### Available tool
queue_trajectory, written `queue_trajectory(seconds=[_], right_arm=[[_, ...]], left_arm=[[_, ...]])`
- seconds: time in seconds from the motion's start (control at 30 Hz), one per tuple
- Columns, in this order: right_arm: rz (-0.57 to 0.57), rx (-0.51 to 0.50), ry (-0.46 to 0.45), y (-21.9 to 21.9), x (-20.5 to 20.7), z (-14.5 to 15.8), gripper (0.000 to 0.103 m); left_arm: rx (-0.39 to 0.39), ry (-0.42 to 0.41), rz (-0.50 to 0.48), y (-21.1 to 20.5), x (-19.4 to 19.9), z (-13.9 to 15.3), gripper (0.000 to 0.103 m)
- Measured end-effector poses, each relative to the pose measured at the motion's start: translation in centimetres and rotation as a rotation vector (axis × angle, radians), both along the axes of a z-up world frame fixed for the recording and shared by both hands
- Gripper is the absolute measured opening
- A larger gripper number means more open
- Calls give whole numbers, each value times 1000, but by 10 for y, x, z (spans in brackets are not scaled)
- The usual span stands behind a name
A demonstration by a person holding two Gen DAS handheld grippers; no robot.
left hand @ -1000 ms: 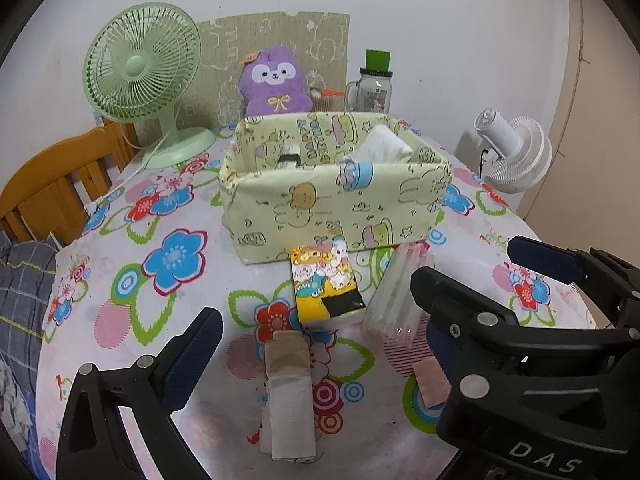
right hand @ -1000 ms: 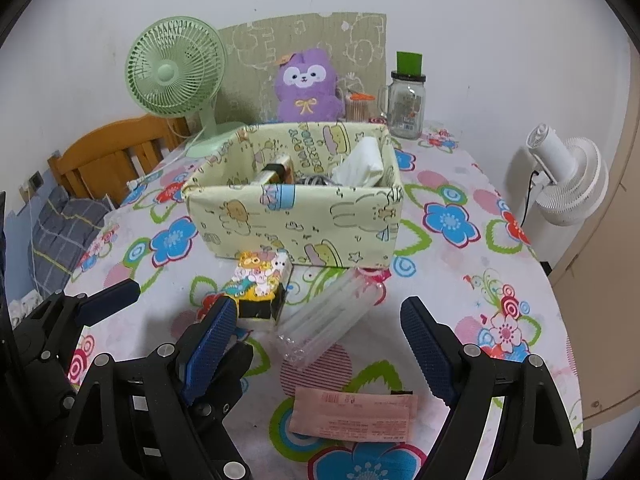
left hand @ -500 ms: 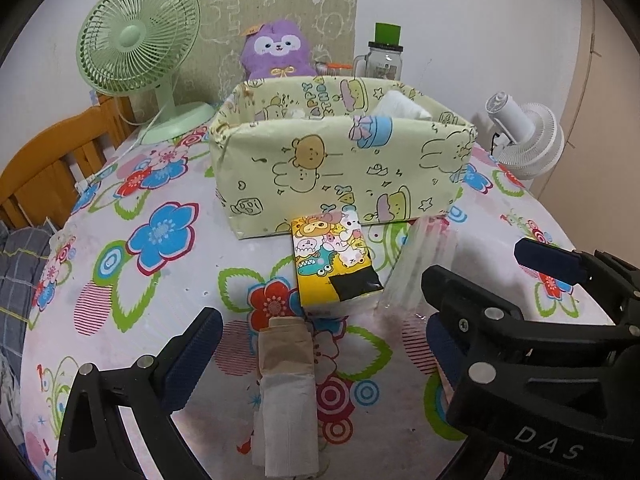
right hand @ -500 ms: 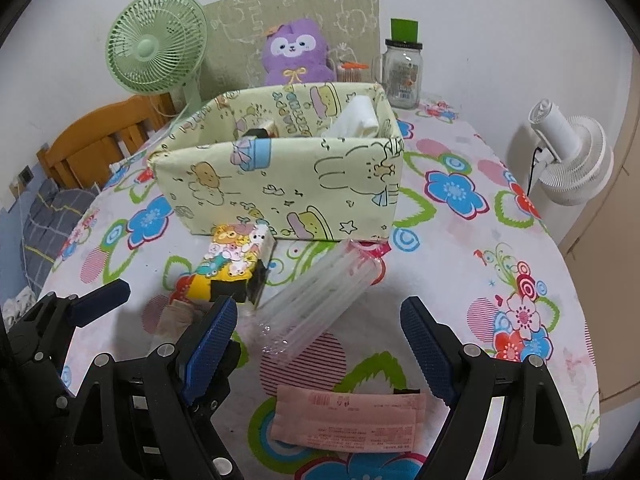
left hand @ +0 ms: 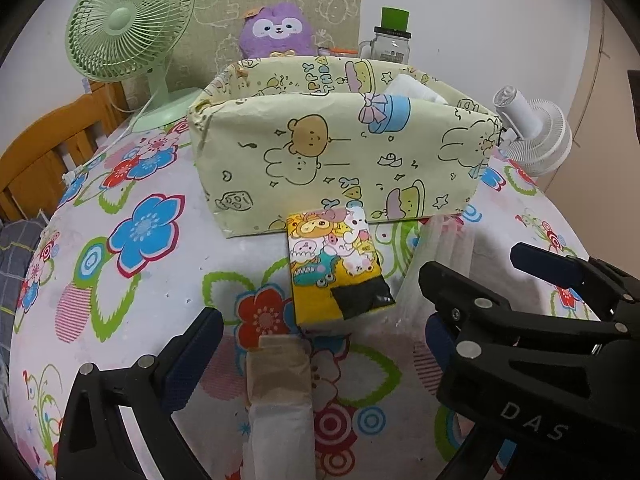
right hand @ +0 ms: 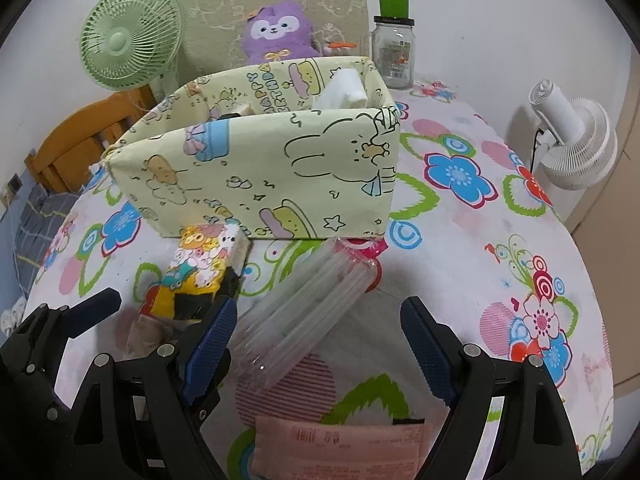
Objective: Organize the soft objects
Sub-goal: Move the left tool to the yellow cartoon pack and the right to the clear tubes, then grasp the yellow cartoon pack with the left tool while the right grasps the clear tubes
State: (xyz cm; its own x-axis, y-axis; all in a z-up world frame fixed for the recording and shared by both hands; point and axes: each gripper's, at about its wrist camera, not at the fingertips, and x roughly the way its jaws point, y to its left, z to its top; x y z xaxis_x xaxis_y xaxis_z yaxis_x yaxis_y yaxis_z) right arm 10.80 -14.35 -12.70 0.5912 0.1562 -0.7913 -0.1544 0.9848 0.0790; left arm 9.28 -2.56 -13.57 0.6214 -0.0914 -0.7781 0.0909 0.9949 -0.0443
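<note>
A flower-print desk point(left hand: 152, 264) is seen from both wrist views. A pale yellow cartoon-print fabric box point(left hand: 340, 164) sits at the centre-far part of it, with white soft items point(right hand: 344, 88) poking up at its right end. A yellow cartoon tissue pack point(left hand: 338, 264) is laid just in front of the box's near wall, touching or nearly touching it. A clear plastic packet point(right hand: 308, 312) is laid just right of the tissue pack, slanted toward the box. A beige-and-white wrapped pad point(left hand: 280, 396) is laid near of the tissue pack, between the left fingers. A pink packet point(right hand: 340, 448) is laid flat at the near edge in the right wrist view.

The left hand-held gripper point(left hand: 312, 356) is held spread wide, low over the desk, nothing pinched; the beige pad is framed by its fingers. The right hand-held gripper point(right hand: 320, 340) is also spread wide with nothing pinched; the clear packet lies between its blue pads point(right hand: 424, 344). The two grippers are held side by side, the left one's finger just beside the right one's.

Behind the box, a purple plush point(left hand: 276, 32), a glass jar with green lid point(left hand: 392, 40) and a green fan point(left hand: 128, 36) are seen at the far side. A white fan point(right hand: 572, 140) stands off the right edge. A wooden chair point(left hand: 40, 152) is at far left.
</note>
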Motion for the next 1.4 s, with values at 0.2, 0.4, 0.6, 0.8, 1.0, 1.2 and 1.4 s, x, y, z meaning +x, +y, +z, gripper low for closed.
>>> queue_trajectory(seconds=[0.2,0.4,0.6,0.8,1.0,1.2,1.4], right_arm=[[-42,14,2,-5,11,-1,86],[-59,5,25,-5,20,-7,86],[-53,1,12,1,23,-9,86],[-50,-1,45,7,28,-16,86],[-35,-19,56,12,27,-21,79],[-51,2,33,8,22,-20,56],[-36,8,22,6,18,-16,40]], left_arm=[[12,-9,-14,-4,12,1,102],[27,-1,-18,-5,19,-4,99],[1,2,-24,0,19,-4,90],[40,-4,3,9,16,-4,90],[64,20,-5,6,19,-13,89],[35,28,-42,-2,20,-12,63],[20,23,-57,-5,17,-11,51]])
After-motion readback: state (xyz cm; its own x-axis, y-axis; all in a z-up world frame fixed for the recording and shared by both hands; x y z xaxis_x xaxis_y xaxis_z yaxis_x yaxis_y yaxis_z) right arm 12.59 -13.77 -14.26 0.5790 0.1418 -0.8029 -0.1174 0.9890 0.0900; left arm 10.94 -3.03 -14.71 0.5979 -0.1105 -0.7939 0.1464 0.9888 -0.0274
